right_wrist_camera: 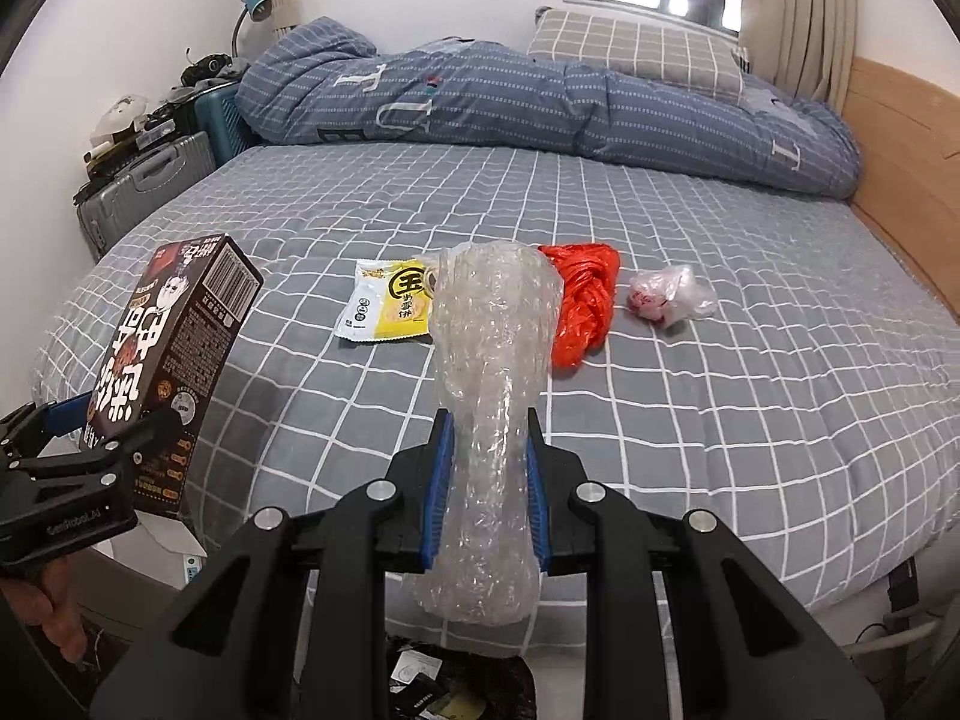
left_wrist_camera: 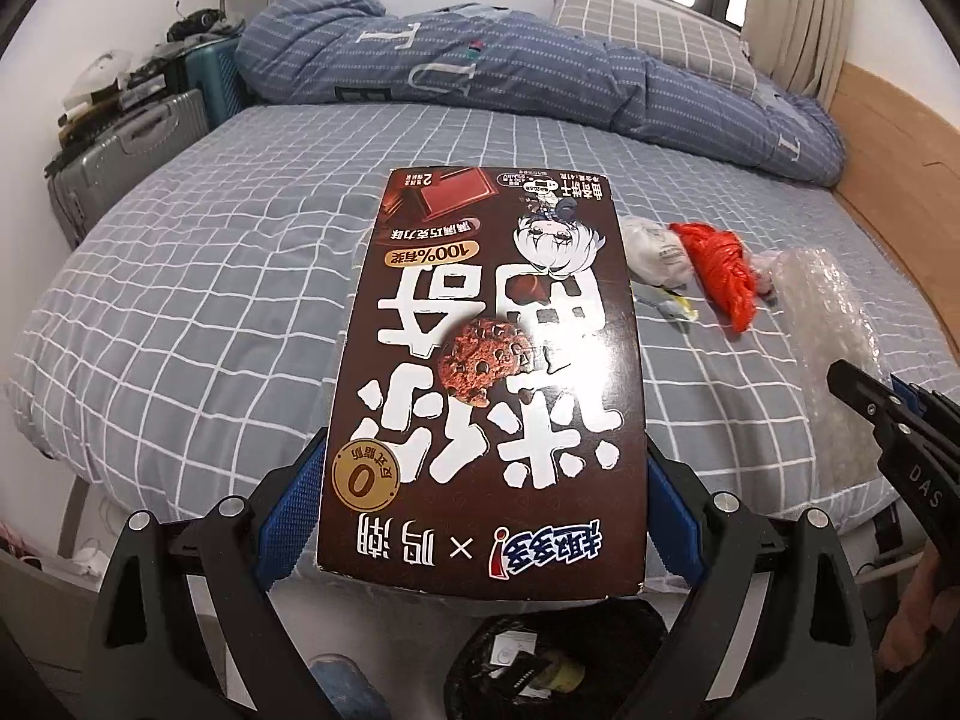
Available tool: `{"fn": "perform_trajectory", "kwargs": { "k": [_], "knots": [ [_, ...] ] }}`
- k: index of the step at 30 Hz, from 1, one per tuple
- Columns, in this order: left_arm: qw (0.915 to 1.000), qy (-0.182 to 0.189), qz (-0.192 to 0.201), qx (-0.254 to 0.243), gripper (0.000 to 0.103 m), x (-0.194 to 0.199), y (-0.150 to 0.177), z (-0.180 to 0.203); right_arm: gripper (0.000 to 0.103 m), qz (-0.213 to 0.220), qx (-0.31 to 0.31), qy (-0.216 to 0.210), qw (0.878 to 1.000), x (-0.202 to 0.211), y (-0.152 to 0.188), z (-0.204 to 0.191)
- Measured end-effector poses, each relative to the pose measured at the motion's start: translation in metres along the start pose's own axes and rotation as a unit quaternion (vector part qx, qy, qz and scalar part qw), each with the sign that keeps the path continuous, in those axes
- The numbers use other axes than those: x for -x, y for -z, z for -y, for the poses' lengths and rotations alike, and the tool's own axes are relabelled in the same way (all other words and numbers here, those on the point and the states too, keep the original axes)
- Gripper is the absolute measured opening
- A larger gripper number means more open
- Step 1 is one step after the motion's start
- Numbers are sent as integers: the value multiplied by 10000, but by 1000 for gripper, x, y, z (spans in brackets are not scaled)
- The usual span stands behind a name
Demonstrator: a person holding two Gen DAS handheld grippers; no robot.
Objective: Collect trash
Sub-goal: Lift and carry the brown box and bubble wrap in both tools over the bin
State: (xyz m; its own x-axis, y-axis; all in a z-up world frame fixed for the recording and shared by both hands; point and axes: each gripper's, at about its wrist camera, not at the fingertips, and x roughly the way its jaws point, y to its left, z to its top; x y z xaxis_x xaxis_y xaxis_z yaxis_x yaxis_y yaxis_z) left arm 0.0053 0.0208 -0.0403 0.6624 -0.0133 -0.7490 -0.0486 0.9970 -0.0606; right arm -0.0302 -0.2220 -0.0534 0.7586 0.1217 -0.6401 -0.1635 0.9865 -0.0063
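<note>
My left gripper [left_wrist_camera: 483,480] is shut on a brown cookie box [left_wrist_camera: 480,360], which it holds flat over the bed's near edge; the box hides much of the bed behind it. In the right wrist view the same box [right_wrist_camera: 174,360] and left gripper [right_wrist_camera: 90,438] appear at the far left. A roll of clear bubble wrap [right_wrist_camera: 492,360] stands upright in my right gripper [right_wrist_camera: 487,456], which is shut on it. On the grey checked bed [right_wrist_camera: 720,420] lie a yellow snack packet [right_wrist_camera: 390,306], a red plastic bag [right_wrist_camera: 582,306] and a crumpled white bag [right_wrist_camera: 672,294].
A folded blue quilt [right_wrist_camera: 540,102] and a pillow [right_wrist_camera: 630,48] lie along the far side of the bed. Suitcases [right_wrist_camera: 144,186] stand at the left and a wooden headboard [right_wrist_camera: 900,138] at the right. A dark bag with scraps [right_wrist_camera: 444,690] sits below both grippers.
</note>
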Motion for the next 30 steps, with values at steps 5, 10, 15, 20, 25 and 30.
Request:
{"fn": "perform_trajectory", "kwargs": {
  "k": [5,10,15,20,25,30],
  "knots": [
    [10000,62,1,-34,89,8,7,4,22,37,-14,41,10000,10,6,-1],
    [10000,83,23,-3,89,18,17,3,22,91,-47,39,9999,23,12,0],
    [10000,47,46,-30,89,29,27,5,22,76,-66,38,9999,35,22,-3],
    [9999,94,-29,-55,89,37,43,9,22,15,-60,6,10000,43,34,-6],
    [9998,98,-169,-49,89,43,65,9,22,-102,-53,-28,9999,51,52,-13],
    [9991,64,-413,-48,89,40,88,7,22,-292,-48,-55,9995,57,77,-18]
  ]
}}
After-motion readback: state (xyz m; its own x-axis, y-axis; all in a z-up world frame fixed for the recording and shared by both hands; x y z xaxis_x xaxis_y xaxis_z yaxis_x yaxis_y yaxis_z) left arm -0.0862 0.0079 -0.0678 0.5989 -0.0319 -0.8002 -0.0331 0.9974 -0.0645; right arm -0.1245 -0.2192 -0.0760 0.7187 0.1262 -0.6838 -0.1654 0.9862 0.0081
